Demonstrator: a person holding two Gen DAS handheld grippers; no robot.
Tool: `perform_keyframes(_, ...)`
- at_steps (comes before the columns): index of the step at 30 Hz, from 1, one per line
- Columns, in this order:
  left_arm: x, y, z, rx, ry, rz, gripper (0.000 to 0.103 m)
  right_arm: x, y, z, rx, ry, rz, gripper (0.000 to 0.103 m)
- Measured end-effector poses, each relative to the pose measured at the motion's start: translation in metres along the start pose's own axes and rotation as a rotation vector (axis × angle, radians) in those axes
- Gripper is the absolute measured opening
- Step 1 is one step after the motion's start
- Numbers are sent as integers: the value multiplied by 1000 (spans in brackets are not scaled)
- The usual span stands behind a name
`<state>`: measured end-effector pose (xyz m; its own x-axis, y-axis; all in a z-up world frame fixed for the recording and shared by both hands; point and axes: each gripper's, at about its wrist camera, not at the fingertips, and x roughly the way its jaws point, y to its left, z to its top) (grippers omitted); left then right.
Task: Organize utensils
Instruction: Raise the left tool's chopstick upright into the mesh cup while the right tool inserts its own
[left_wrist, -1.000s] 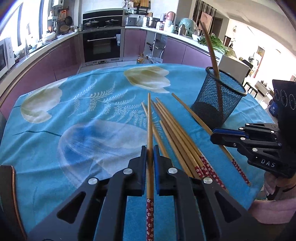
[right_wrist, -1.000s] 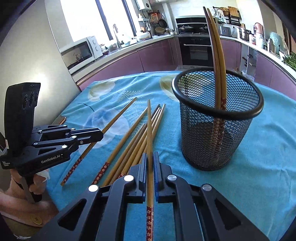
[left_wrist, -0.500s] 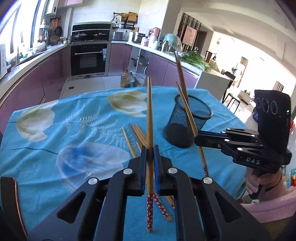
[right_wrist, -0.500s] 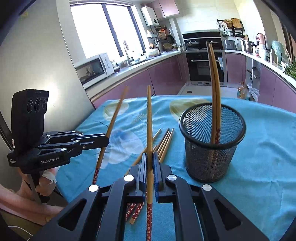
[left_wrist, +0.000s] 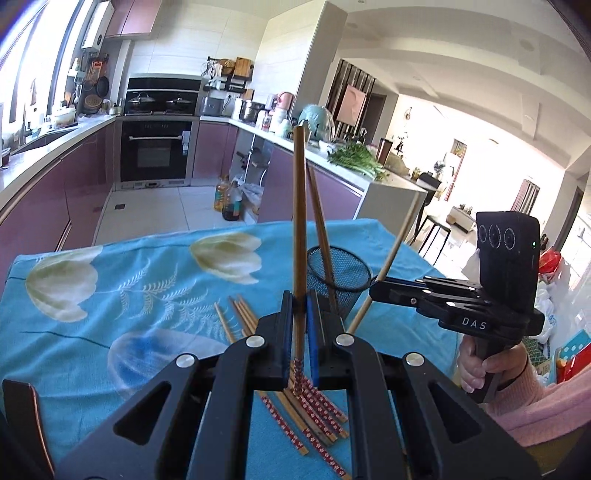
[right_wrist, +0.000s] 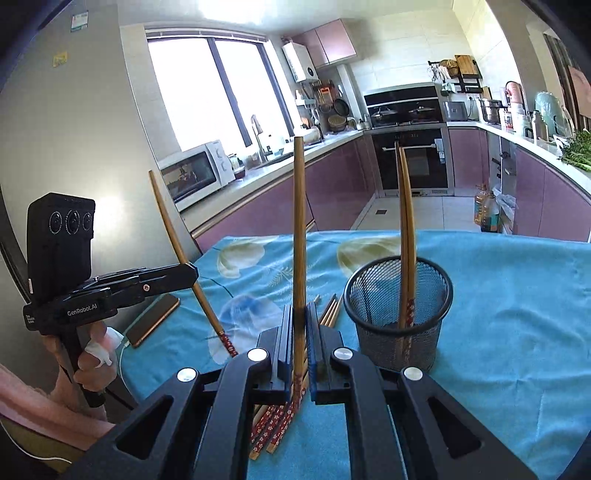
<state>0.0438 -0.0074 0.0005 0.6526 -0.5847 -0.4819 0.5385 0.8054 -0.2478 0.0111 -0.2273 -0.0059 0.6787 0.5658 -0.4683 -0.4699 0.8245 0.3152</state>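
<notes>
My left gripper is shut on a wooden chopstick and holds it well above the table, tip up. My right gripper is shut on another chopstick, also raised; that gripper shows in the left wrist view beside the black mesh cup. The cup stands on the blue cloth with two chopsticks upright in it. Several more chopsticks lie on the cloth below my grippers. The left gripper shows in the right wrist view.
The table carries a blue flowered cloth. A phone lies at the table's left edge. Kitchen counters and an oven stand beyond the table.
Both grippers have lifted their chopsticks up off the table and tilted them upright. The cup and the pile now lie farther below.
</notes>
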Motion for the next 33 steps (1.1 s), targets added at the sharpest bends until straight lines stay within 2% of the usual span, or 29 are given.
perform_keyframes(7,4,-7,26,5,-69,-34,8,-13,-5,20,-23,-59,-11,6)
perform_keyframes(22,25,-34,76,60,-135,-69,8,-53,-19,60,-80,-189,-88,6)
perform_keyframes(27,38,-41,85,72,-134,-66,8,-50,-25,65,-86,-197,-112,6)
perform_keyframes(33,65,-47,81,85,-78,-52,8,-34,-36,67,-78,-169,-140,6)
